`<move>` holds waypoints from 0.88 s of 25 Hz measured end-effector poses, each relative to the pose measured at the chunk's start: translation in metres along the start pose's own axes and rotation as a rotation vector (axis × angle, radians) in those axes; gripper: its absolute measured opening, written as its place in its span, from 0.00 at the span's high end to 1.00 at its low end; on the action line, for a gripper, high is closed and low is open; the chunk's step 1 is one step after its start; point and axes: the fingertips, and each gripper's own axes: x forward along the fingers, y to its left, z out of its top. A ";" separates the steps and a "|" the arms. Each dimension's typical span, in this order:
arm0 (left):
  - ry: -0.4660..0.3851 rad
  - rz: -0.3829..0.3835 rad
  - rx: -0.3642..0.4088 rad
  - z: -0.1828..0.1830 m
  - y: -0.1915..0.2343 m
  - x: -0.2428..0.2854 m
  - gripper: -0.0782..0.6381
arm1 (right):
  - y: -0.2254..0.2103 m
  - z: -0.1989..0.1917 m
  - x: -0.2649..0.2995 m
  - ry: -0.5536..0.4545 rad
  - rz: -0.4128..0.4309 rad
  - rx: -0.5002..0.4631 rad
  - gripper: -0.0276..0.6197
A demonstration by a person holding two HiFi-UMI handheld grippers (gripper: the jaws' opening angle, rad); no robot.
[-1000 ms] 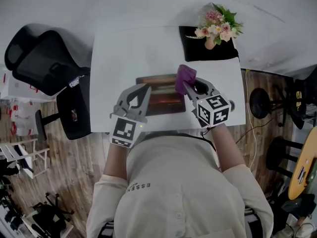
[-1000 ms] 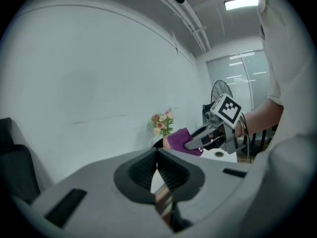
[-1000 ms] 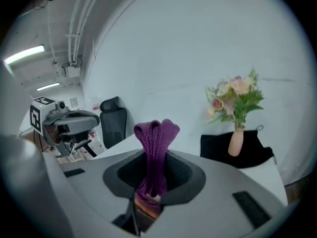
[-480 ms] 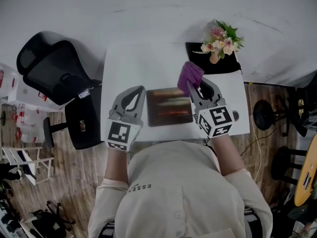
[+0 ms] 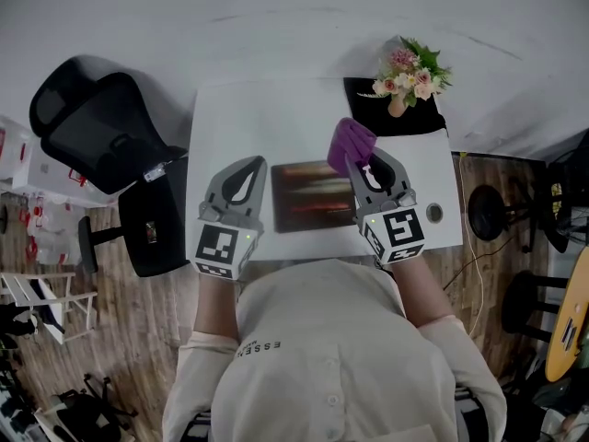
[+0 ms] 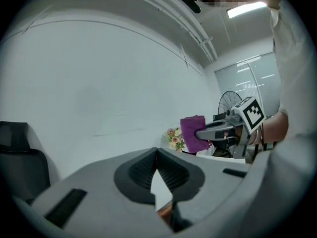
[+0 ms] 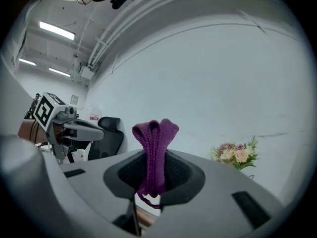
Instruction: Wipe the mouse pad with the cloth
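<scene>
My right fingers (image 7: 182, 175) clamp the cloth (image 7: 156, 150); my left fingers (image 6: 174, 171) press together, empty. Flowers (image 5: 411, 65) stand in a vase (image 5: 398, 107).

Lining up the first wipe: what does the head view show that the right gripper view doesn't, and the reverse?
Head view only: the whole mouse pad lying on the white table, with the right gripper at its far right corner. Right gripper view only: the jaws shut on the folded cloth, a loose end hanging below them, and the ceiling lights. Both: the cloth, the flowers, the black chair and the left gripper.
</scene>
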 end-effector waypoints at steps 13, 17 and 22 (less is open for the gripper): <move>0.028 0.003 -0.029 -0.008 -0.009 0.003 0.89 | 0.002 -0.005 -0.005 0.027 0.000 0.025 0.82; 0.023 0.013 -0.031 -0.005 -0.008 0.003 0.89 | 0.001 -0.008 -0.005 0.027 0.000 0.028 0.82; 0.022 0.009 -0.029 -0.003 -0.010 0.005 0.89 | -0.002 -0.012 -0.005 0.025 -0.006 0.052 0.82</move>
